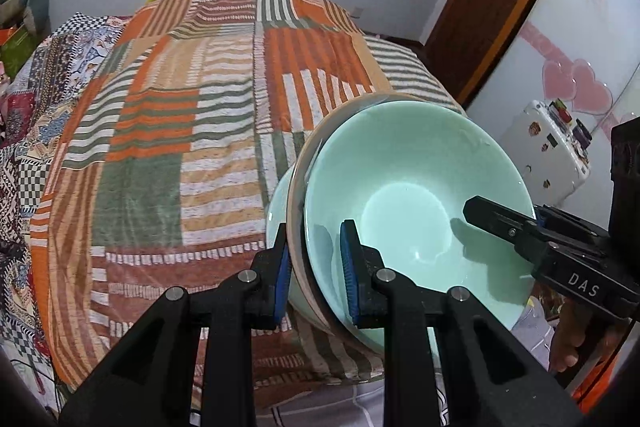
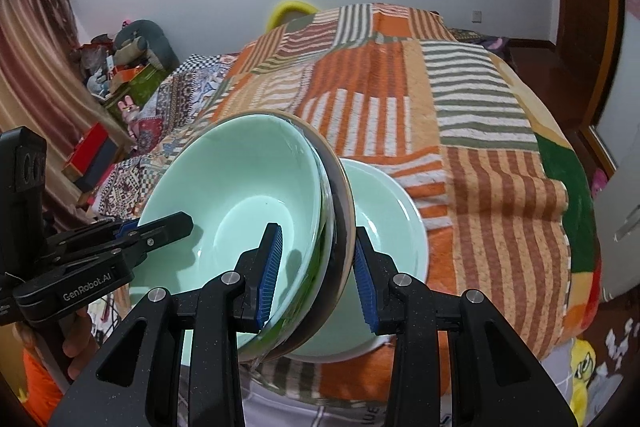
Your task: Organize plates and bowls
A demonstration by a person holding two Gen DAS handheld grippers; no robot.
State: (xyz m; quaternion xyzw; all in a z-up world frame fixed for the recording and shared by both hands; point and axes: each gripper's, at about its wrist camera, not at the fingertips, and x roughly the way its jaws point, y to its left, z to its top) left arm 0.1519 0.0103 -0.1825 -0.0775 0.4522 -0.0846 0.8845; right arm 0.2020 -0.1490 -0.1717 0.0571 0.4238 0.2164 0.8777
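Lower centre of the left wrist view: left claw (image 1: 314, 269) clamped on the rim of a stack of green bowls (image 1: 404, 195), above the striped bed cover (image 1: 180, 131). Lower centre of the right wrist view: right claw (image 2: 318, 273) clamped on the opposite rim. Judgement: keep both hands level and lower together.

White lettering "DAS" on the black body of the right claw (image 1: 496, 217), seen from the left wrist. "GenRobot.AI" in white on the black body of the left claw (image 2: 170, 227), seen from the right wrist. Stickers on the white case (image 1: 548, 151): too small to read.
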